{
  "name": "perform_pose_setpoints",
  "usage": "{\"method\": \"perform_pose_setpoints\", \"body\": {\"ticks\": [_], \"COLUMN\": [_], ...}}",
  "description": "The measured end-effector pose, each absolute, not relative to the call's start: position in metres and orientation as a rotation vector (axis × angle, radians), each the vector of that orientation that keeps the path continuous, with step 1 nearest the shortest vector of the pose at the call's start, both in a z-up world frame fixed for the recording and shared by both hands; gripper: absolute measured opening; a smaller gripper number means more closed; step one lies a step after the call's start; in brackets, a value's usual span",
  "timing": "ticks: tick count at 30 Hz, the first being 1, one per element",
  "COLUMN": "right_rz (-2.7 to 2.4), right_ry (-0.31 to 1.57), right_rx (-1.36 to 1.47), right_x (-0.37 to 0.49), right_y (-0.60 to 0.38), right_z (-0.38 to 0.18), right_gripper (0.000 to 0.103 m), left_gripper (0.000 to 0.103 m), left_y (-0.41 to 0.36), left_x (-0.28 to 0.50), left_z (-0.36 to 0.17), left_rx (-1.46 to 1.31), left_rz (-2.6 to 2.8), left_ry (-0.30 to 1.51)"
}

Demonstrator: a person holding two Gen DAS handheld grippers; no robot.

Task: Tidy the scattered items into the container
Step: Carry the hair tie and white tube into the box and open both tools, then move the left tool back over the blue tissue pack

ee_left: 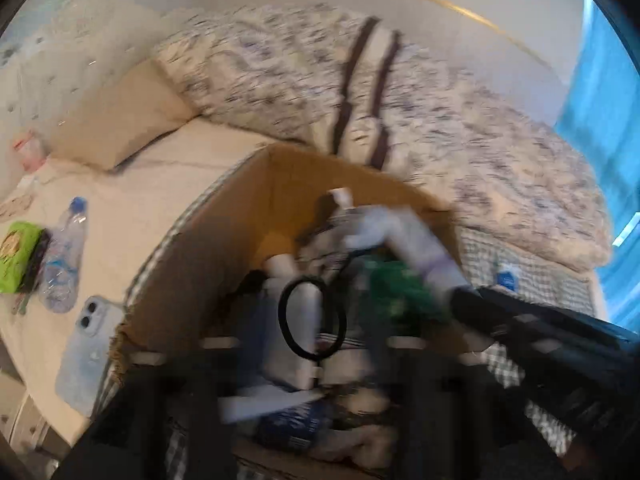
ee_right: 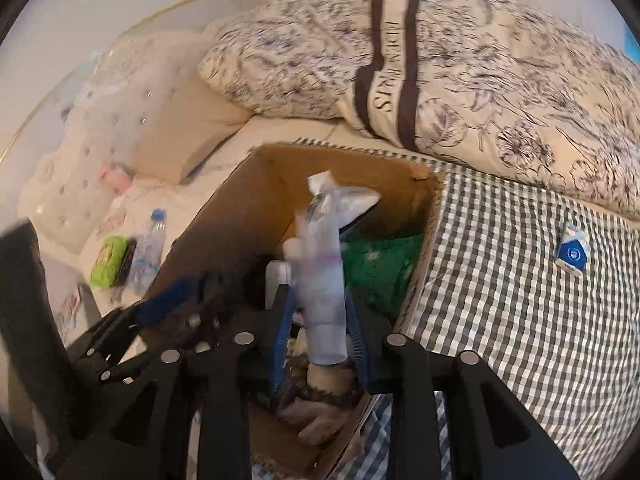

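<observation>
cardboard box [ee_right: 240,208] sits on the bed, already crowded, and your right tongs [ee_right: 320,320] are closed on a pale tube [ee_right: 322,280] held upright over it. your left tongs [ee_left: 308,364] hover above the box too, too blurred to tell their opening. a water bottle [ee_left: 62,264], green packet [ee_left: 18,256] and phone [ee_left: 90,352] lie left of the box.

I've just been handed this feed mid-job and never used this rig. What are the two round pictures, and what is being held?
Each picture comes from a camera on a handheld gripper, looking along its fingers. Both hang over a cardboard box on a bed. The right gripper clamps a pale tube between blue fingers, above the box. The left view is blurred; a black hair tie shows at the left gripper, but I cannot tell its grip. Outside lie a water bottle, a phone, a green packet and a small blue-and-white carton.
</observation>
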State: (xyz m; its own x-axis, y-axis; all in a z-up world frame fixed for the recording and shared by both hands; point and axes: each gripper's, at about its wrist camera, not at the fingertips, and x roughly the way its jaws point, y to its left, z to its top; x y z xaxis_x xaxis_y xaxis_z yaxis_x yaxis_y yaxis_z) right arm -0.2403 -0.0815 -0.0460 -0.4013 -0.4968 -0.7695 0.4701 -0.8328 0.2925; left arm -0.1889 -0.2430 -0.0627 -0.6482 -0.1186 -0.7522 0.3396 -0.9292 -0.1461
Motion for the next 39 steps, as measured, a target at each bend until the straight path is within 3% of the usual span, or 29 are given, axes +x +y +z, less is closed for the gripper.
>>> {"method": "perform_pose_setpoints", "body": {"ticks": [1,13,21,27,34,39], "right_rz": [-2.229,-2.319,-2.439,-2.566,-2.747,-2.765], "right_ry": [-0.064,-0.099,-0.152,-0.191,-0.153,-0.263], "right_rx": [1.237,1.182,1.099,1.048,1.088,1.153], "right_x": [-0.242,-0.239,-0.208,-0.171,-0.140,-0.145], "right_y": [-0.079,-0.029,0.054,0.135,0.222,0.269], "right_z": [-0.046,-0.017,0.026,0.041,0.030,0.006], "right_gripper": [0.052,0.052,0.053,0.060,0.064,0.064], "left_gripper": [0.096,0.096,0.099,0.103,0.103,0.103], "left_y": [-0.247,-0.214,-0.138,-0.069,0.003,0.053], "left_x": [-0.188,-0.189,-0.171,-0.154,-0.156,-0.173], "left_z": [-0.064,-0.046,0.005,0.028,0.020,-0.001], "left_rx": [1.143,1.142,1.087,1.056,1.121,1.203], "left_rz": [-2.610,-2.663,-2.770,-2.858,-2.919,-2.950], "left_ry": [0.424,0.387,0.293,0.201,0.120,0.013]}}
